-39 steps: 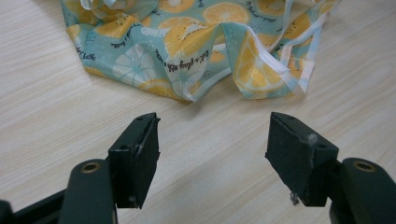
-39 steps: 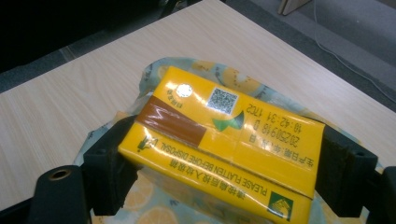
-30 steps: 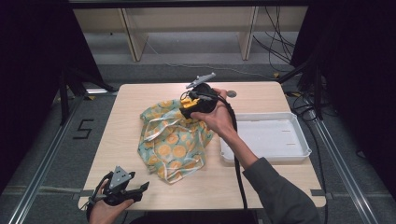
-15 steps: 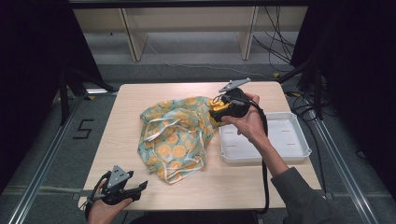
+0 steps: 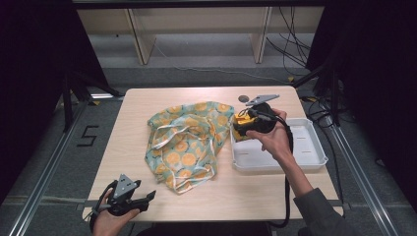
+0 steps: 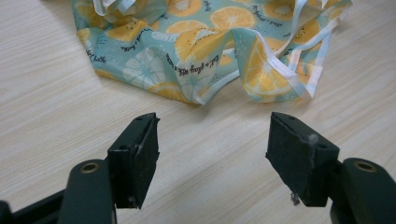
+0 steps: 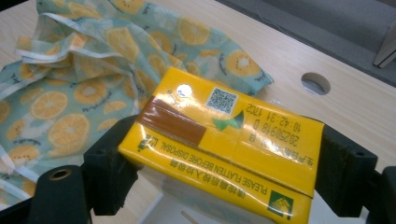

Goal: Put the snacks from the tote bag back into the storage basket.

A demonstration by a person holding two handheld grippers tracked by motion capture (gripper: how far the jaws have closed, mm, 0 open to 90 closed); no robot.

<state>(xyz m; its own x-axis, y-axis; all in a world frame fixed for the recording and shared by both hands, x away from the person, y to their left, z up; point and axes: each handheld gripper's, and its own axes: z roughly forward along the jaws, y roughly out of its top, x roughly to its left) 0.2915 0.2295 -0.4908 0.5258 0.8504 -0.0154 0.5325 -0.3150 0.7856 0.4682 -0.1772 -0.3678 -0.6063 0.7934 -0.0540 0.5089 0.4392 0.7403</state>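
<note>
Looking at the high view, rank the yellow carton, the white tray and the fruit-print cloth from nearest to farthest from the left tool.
Measured from the left tool, at the table's near left edge:
1. Fruit-print cloth: middle of the table, its lower hem closest to that tool.
2. White tray: right side of the table.
3. Yellow carton: held in the right tool over the tray's far left corner.

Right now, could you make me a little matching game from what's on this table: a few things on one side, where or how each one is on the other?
Things:
1. yellow carton
2. fruit-print cloth
3. white tray
4. left gripper

States:
A. lies crumpled mid-table
B. jaws open, nothing between them
C. sits at the table's right side
D. clamped in the right gripper

Pairs: 1-D, 2-A, 3-C, 4-B
</note>
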